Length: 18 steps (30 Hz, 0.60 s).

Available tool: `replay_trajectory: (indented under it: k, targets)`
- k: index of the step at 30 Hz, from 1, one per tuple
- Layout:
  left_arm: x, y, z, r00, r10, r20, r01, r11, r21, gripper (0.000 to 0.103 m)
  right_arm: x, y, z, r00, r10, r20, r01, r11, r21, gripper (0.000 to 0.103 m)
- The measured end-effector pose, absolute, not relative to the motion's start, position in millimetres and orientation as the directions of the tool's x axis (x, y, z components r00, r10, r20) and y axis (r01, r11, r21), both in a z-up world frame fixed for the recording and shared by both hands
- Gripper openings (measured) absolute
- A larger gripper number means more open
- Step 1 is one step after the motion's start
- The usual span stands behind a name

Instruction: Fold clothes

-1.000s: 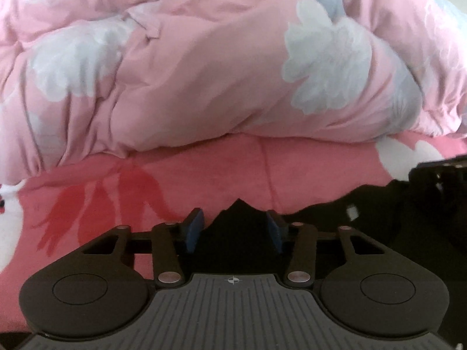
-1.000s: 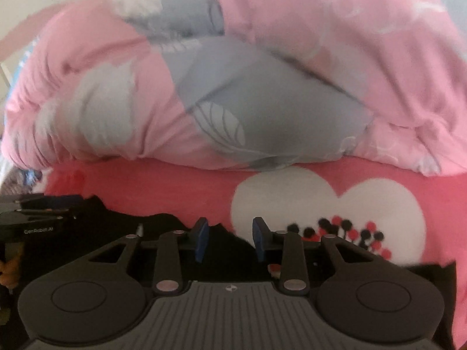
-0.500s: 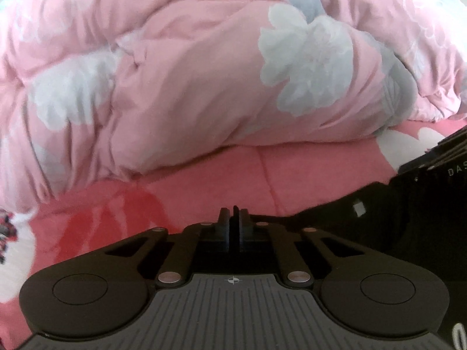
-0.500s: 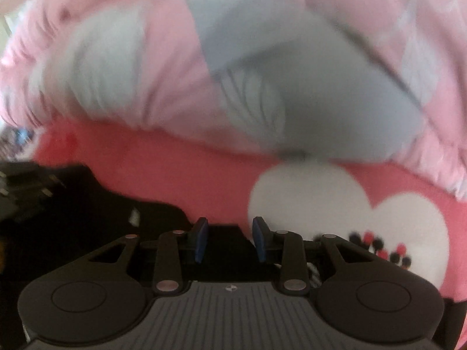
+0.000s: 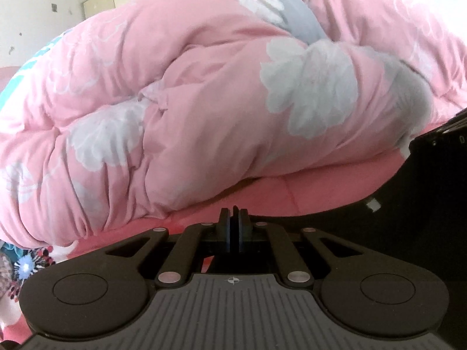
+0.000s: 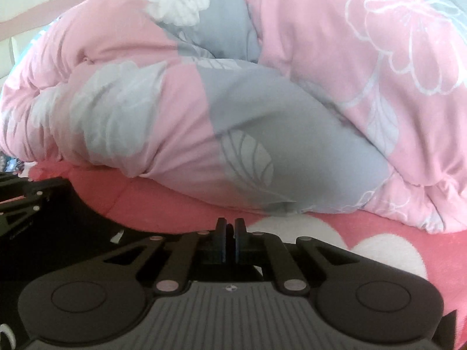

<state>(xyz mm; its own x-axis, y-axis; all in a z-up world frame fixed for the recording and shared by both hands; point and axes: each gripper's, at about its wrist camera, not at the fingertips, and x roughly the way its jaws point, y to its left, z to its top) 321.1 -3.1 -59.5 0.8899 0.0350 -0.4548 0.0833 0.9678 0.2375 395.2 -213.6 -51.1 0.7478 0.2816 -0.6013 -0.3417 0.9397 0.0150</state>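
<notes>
While the left gripper [image 5: 233, 227] sat with its jaws pressed together on the near hem of the black garment [image 5: 423, 218], which lay on the pink bedsheet [image 5: 306, 195] in front of the bunched pink floral duvet [image 5: 204, 87], the right gripper [image 6: 229, 242] had its jaws nearly together on the same edge, a thin slit showing between them. Risk judged: if the right pinch held only a sliver of cloth, that corner could slip free on lifting and skew the fold. Carrying the hem forward could also drag it into the duvet and bunch it.

Bedroom: bunched floral duvet [image 5: 204, 102], bedsheet [image 6: 181, 210].
</notes>
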Motion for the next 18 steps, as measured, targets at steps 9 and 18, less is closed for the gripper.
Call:
replay_trajectory:
  k: [9, 18]
  targets:
    - [344.2, -4.2, -66.7, 0.817, 0.055, -0.574, 0.108, 0.963, 0.246, 0.006, 413.6, -209.6, -82.5, 0.759, 0.252, -0.601, -0.294, 0.955, 0.029, 0.004]
    - [349.9, 21.2, -31.5, 0.774, -0.004, -0.633, 0.025, 0.999, 0.024, 0.074, 410.8, -284.9, -32.6, 0.767, 0.397, -0.503, -0.17, 0.883, 0.438, 0.041]
